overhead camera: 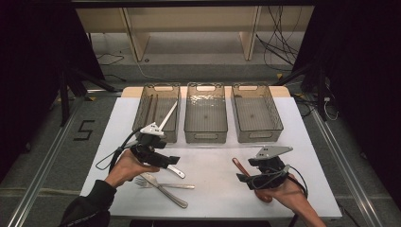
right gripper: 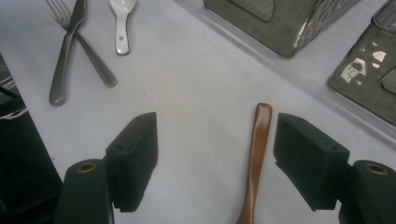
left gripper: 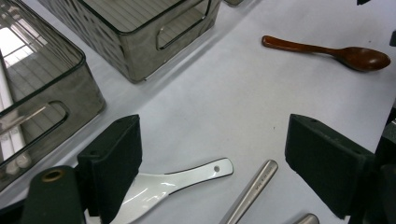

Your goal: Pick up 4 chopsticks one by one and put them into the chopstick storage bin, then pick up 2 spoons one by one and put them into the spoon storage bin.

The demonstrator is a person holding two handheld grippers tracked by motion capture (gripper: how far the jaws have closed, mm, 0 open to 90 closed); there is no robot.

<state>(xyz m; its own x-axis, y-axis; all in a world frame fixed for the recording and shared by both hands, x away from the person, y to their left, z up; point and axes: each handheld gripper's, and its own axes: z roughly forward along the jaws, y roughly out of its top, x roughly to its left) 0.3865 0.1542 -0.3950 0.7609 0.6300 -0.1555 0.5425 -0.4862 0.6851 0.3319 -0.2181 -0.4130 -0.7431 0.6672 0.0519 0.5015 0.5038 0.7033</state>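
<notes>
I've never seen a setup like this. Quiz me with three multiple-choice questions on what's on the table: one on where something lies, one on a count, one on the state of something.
1. Where does the wooden spoon lie?
A. In the middle bin
B. On the white table, between the right gripper's jaws
C. Across the fork

2. How many grey bins stand at the far side of the table?
A. Two
B. Three
C. Four

3. How do the left gripper's jaws stand?
A. Open, over the white spoon's handle
C. Shut on the fork
B. Shut on a bin's rim

Answers: 1 B, the right gripper view shows its handle between the black jaws. 2 B, the high view shows three in a row. 3 A, the white spoon lies untouched between wide jaws.
</notes>
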